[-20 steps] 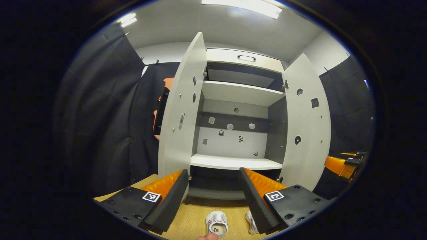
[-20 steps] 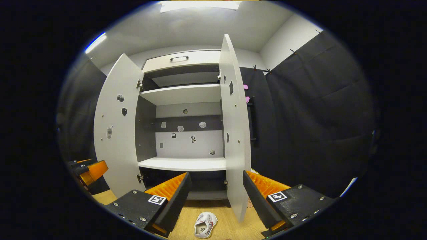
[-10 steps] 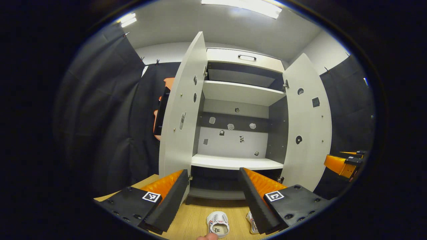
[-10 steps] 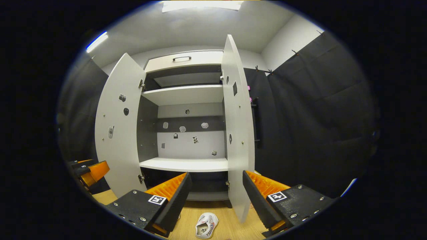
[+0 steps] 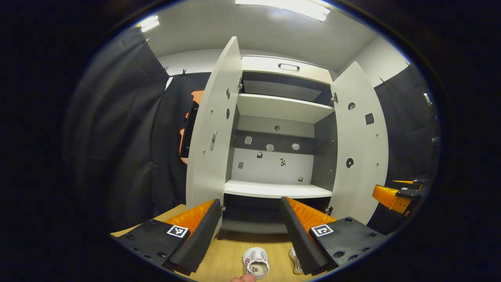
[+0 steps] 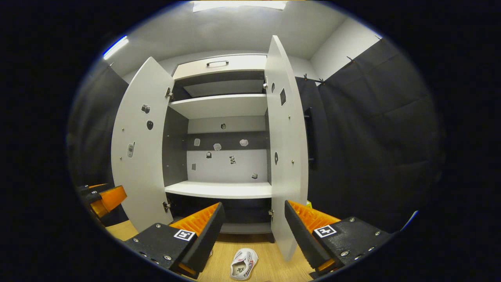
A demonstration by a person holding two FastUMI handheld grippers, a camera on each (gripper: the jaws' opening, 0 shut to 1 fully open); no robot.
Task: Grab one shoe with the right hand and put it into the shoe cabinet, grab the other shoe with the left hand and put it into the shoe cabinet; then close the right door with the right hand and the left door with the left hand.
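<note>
Shoes: two on floor, second partly hidden; doors two, open.

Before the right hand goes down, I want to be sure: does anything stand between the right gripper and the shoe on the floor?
Nothing visible does. In the right gripper view the right gripper is open above the wooden floor, and the shoe lies in the gap below it. The right door hangs open just beside that path.

Two shoes on the floor, one cabinet, two doors open, two grippers.
</note>
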